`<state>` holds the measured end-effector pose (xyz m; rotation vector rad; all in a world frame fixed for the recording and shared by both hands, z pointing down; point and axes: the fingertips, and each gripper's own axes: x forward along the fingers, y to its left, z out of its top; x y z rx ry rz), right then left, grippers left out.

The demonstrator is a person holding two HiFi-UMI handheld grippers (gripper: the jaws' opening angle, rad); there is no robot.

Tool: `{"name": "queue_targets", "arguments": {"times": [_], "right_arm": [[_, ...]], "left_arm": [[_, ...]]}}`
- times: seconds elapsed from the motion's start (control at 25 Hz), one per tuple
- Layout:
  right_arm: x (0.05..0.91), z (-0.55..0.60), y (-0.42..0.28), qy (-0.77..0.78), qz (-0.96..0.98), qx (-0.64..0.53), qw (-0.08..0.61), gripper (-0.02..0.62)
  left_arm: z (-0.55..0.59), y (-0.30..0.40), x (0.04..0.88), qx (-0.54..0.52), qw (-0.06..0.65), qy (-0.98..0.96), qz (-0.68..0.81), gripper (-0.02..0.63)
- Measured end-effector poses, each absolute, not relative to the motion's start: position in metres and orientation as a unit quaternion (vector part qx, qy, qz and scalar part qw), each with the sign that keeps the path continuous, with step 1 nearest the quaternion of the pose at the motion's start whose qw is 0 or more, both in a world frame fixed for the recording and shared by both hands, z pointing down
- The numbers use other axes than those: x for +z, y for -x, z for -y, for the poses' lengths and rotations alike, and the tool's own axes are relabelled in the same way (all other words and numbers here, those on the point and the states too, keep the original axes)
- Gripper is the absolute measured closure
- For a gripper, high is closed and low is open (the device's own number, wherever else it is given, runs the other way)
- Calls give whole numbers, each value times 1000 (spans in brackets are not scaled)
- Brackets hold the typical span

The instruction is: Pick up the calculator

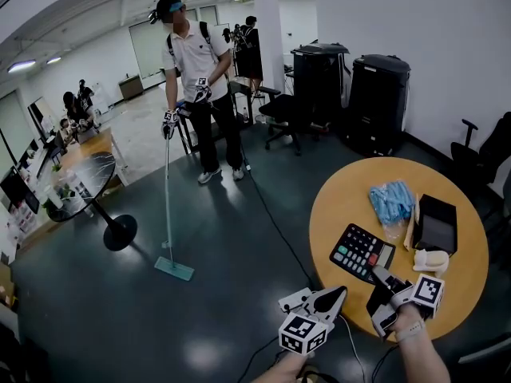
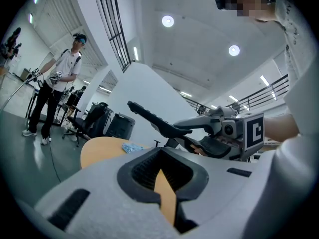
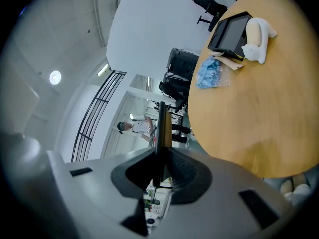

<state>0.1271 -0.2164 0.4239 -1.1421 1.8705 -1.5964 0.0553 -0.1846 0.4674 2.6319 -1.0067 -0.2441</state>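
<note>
The black calculator (image 1: 362, 252), with coloured keys, hangs tilted just above the round wooden table (image 1: 351, 190). My right gripper (image 1: 382, 279) is shut on its near edge. In the right gripper view the calculator (image 3: 162, 128) stands edge-on, clamped between the pads. From the left gripper view I see the raised calculator (image 2: 152, 117) held by the right gripper (image 2: 207, 142), with its marker cube behind. My left gripper (image 1: 337, 295) hovers beside the table's near-left edge. Its jaws are together on nothing, and only a sliver of table shows between them in the left gripper (image 2: 160, 169) view.
On the table lie a blue packet (image 1: 391, 201), a black box (image 1: 436, 223) and a white object (image 1: 431, 260). A person with a mop (image 1: 173, 268) stands on the grey floor beyond. A cable (image 1: 275, 226) runs across the floor. Black bins (image 1: 377, 102) and office chairs line the wall.
</note>
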Motion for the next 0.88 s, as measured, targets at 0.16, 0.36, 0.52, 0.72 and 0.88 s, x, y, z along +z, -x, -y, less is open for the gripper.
{"name": "queue_targets", "arguments": {"times": [0.16,0.36,0.52,0.72,0.88], "right_arm": [[426,215,-129,415,-670,-577,215,531],[428,212,-132,417,-664,-581,220,531],[430,211,-135,419,-660,-583,220,531],[429,214,-142,426,-656,-581,226,531],[425,218,-143,422,-658,-581,226,531]], "left_arm": [[182,-52,472,-85,161,-917,355,597],[181,-53,474,-86,166,-915,357,597],[181,-57,475,-86,170,-916,353,597],[185,-58,471,-89,169,-915,354,597],[190,-59,463,-104,176,-912,356,597]]}}
